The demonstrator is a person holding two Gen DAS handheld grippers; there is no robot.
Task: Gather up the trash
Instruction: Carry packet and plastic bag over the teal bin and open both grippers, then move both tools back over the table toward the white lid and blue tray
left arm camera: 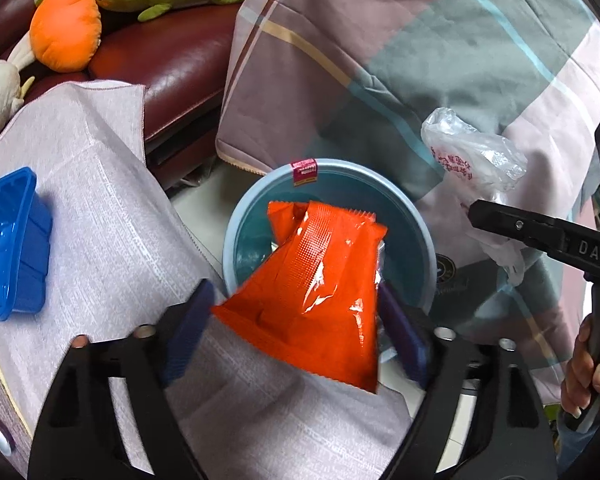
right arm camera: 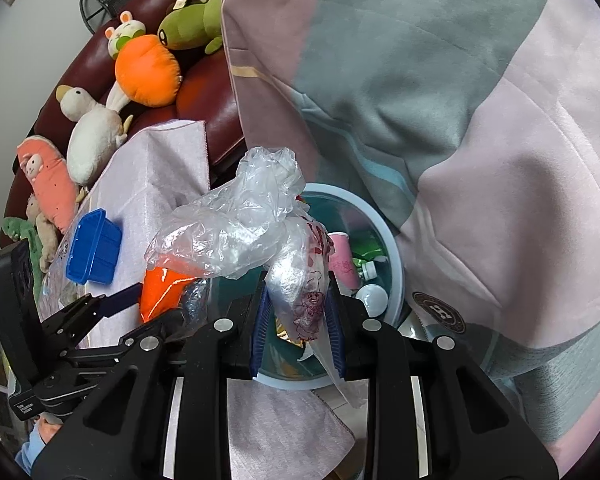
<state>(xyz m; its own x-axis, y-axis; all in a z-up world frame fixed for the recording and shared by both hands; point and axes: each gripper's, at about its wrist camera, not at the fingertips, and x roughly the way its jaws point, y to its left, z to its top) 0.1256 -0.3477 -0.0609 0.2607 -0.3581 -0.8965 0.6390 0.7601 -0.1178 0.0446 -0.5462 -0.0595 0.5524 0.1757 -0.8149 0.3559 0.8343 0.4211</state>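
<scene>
My left gripper has its jaws spread wide, with an orange snack wrapper lying between the blue pads over the rim of a round light-blue trash bin. The wrapper touches the right pad; the left pad stands apart from it. My right gripper is shut on a crumpled clear plastic bag with red print, held above the same bin. The bag also shows in the left wrist view, hanging from the right gripper's fingertips.
A blue plastic tray sits on the table's pale cloth. The bin holds a pink cup, a bulb and other trash. A plaid blanket drapes beside the bin. Plush toys lie on a maroon sofa.
</scene>
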